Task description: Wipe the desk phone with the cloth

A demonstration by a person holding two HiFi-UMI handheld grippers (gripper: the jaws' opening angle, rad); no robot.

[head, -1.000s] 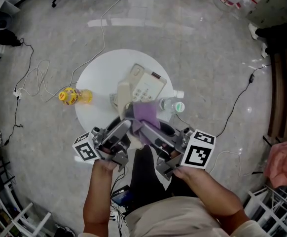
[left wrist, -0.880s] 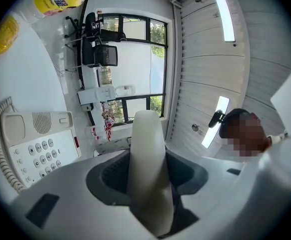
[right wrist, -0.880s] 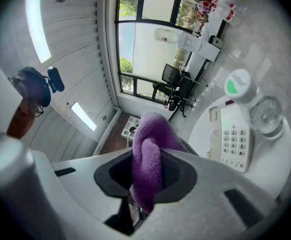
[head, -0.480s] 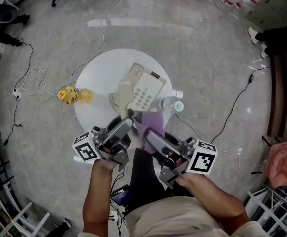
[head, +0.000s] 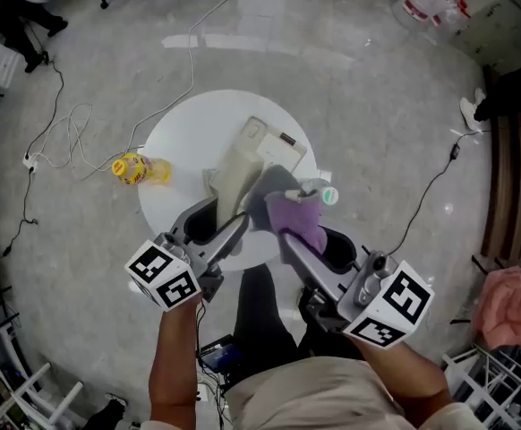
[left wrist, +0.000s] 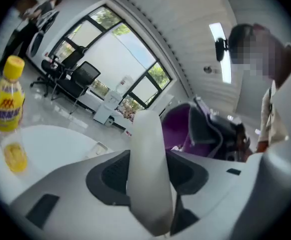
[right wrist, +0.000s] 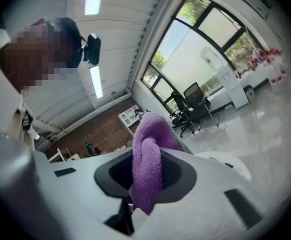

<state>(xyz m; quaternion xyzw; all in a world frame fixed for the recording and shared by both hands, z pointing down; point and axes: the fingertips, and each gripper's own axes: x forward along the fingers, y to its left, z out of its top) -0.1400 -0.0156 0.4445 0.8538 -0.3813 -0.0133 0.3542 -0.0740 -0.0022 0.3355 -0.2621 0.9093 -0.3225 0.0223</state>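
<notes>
Purple cloth (head: 298,222), one, gripped by right hand-held gripper (right wrist: 146,178); left hand-held gripper (left wrist: 148,184) grips the one desk phone (head: 241,164).

Grey left gripper (head: 230,223); right gripper (head: 286,231); marker cubes (head: 164,276)

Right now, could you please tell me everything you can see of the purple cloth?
The fluffy purple terry cloth is bunched into a thick fold and pinched between the jaws of the right claw; its rounded top bulges above them, a corner hangs below. It is held up over the edge of the round white table, close beside the cream plastic phone handset gripped by the left claw. Whether they touch cannot be told.
</notes>
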